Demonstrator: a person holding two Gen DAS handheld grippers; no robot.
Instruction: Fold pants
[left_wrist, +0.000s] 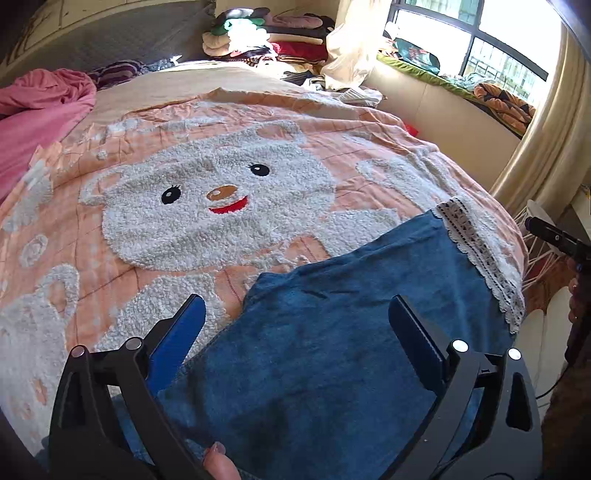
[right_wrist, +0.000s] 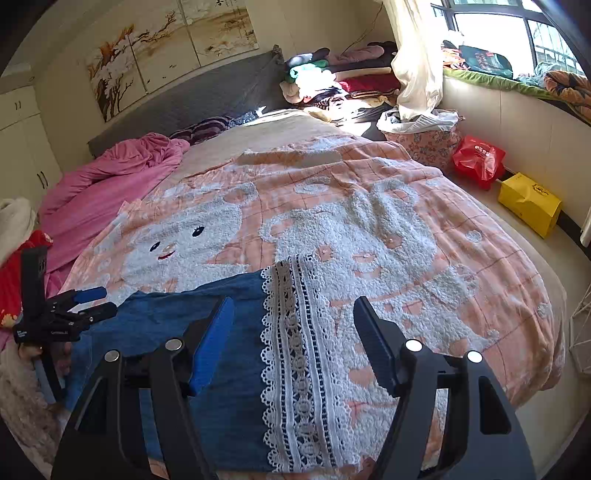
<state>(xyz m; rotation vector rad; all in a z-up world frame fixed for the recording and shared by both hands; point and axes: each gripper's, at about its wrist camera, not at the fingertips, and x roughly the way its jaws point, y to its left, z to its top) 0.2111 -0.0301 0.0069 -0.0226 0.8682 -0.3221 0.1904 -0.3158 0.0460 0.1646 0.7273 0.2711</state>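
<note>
Left wrist view first: my left gripper (left_wrist: 295, 328) hangs spread wide over the blue pants (left_wrist: 325, 350), grasping nothing, with a fingertip of my hand (left_wrist: 218, 461) at the bottom edge. These pants lie flat on the near edge of the peach bear blanket (left_wrist: 221, 192), their white lace hem (left_wrist: 480, 258) running off to the right. On the right wrist view, my right gripper (right_wrist: 295, 343) is likewise released, straddling that lace hem (right_wrist: 295, 350) where it meets the denim (right_wrist: 166, 321), while the left gripper (right_wrist: 88, 302) sits at the far left.

Blue pants (right_wrist: 177, 332) — white lace hem (right_wrist: 299, 354) — peach, seemingly bear-patterned blanket (left_wrist: 229, 199)
</note>
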